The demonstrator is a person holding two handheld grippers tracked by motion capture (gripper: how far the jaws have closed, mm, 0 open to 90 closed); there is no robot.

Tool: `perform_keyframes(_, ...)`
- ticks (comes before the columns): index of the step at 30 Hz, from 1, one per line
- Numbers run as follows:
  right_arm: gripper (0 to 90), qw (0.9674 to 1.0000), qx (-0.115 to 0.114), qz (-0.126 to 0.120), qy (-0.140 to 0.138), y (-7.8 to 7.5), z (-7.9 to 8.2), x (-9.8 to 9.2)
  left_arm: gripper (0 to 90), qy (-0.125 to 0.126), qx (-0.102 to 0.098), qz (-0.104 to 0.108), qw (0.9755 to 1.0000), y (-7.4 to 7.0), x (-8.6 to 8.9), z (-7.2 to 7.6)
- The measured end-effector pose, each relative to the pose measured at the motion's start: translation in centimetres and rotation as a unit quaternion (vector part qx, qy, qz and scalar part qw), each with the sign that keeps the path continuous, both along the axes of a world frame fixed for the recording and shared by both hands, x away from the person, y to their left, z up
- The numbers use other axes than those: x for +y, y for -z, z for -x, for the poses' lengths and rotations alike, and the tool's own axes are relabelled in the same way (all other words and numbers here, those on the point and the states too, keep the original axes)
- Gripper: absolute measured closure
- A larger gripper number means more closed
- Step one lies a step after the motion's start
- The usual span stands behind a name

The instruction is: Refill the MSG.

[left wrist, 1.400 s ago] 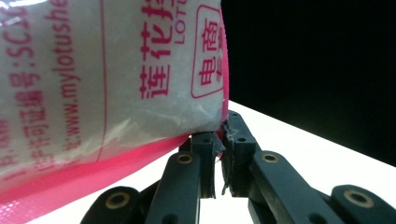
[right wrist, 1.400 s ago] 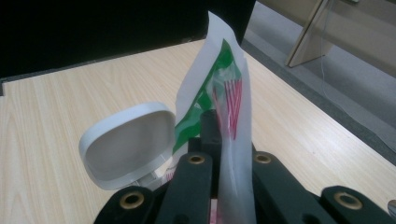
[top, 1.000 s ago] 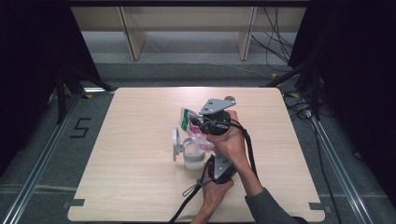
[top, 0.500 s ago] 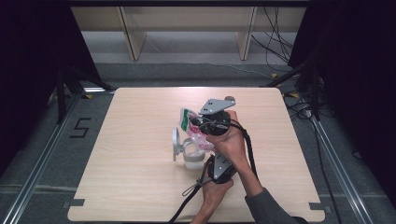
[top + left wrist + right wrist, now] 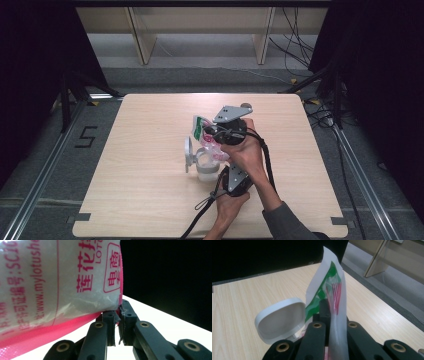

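Observation:
A plastic bag, white with green and pink print, hangs tilted over a small white container whose hinged lid stands open to the left. My right gripper, the one with the grey plate on top, is shut on the bag's upper part. In the right gripper view the bag rises between the jaws, with the lid just behind. My left gripper comes from below and is shut on the bag's pink bottom edge. The left gripper view has the bag close above the jaws.
The wooden table stretches wide on all sides of the container. Black cables trail from the grippers toward the front edge. Pale shelving legs stand on the floor beyond the far edge.

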State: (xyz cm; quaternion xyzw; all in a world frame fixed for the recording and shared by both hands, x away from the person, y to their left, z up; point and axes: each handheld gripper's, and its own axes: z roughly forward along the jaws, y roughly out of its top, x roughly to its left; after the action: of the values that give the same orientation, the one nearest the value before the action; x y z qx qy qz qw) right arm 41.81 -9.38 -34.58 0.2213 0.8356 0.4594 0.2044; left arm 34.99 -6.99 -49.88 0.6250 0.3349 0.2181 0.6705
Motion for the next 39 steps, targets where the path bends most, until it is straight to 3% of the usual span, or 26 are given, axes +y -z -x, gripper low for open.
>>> perform_keyframes(5,90.0,1.0000,0.004,0.004,-0.002,-0.11,0.04,-0.07,83.9,0.000,0.001,0.000,1.0000,-0.03,0.02,-0.03)
perform_keyframes(10,90.0,1.0000,-0.007,0.003,0.000,-0.10,0.04,-0.01,83.9,0.000,-0.001,-0.002,1.0000,-0.06,0.06,-0.02)
perform_keyframes(19,90.0,1.0000,-0.004,0.002,-0.003,-0.12,0.05,0.05,83.9,-0.002,-0.001,-0.001,1.0000,-0.08,0.03,-0.06)
perform_keyframes(21,90.0,1.0000,0.006,0.001,0.003,-0.12,0.18,0.07,83.9,-0.001,-0.001,0.001,1.0000,-0.11,-0.01,-0.05)
perform_keyframes(35,90.0,0.9998,-0.016,0.010,-0.005,-0.25,0.03,0.06,83.9,0.000,-0.001,0.001,1.0000,-0.21,0.05,-0.07)
perform_keyframes(39,90.0,1.0000,-0.007,0.004,-0.004,-0.21,0.08,0.09,83.9,0.001,-0.001,0.001,1.0000,-0.22,0.06,-0.10)
